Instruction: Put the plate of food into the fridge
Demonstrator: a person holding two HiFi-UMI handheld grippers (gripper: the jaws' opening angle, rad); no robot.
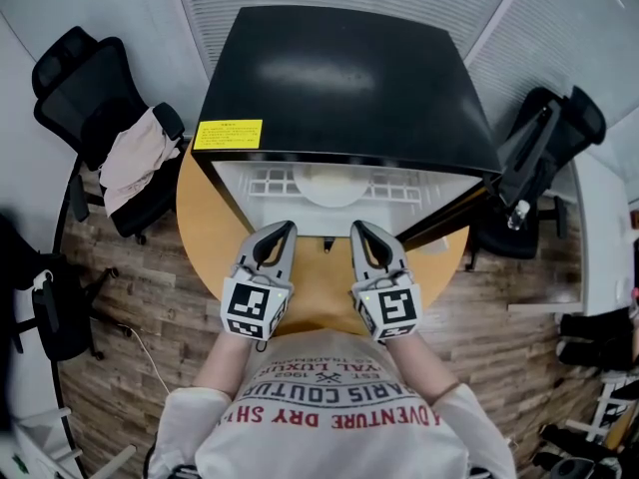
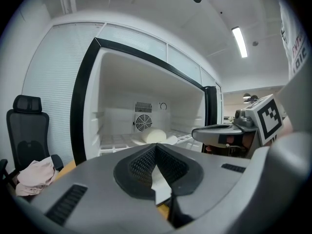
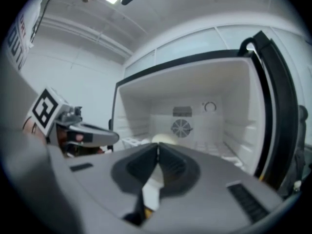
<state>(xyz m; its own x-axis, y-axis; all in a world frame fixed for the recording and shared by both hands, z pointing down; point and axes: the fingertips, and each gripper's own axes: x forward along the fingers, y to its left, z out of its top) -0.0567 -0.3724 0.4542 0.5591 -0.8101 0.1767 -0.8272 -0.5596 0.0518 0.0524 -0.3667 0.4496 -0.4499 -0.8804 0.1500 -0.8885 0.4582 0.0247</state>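
A black mini fridge (image 1: 339, 78) stands open on a round wooden table (image 1: 205, 223). Its door (image 1: 449, 213) is swung out to the right. Inside, a white plate (image 1: 332, 184) carrying a pale rounded piece of food (image 2: 157, 135) rests on the white wire shelf (image 1: 262, 181). The food (image 3: 165, 139) also shows in the right gripper view, below the fan at the back wall. My left gripper (image 1: 283, 231) and right gripper (image 1: 359, 231) hover side by side just in front of the opening. Both are shut with nothing between the jaws, pointing at the shelf.
A black office chair (image 1: 95, 98) draped with a pinkish cloth (image 1: 135, 158) stands left of the table. Another dark chair (image 1: 544, 148) stands at the right, behind the open door. A yellow label (image 1: 228, 134) sits on the fridge top. Wood floor surrounds the table.
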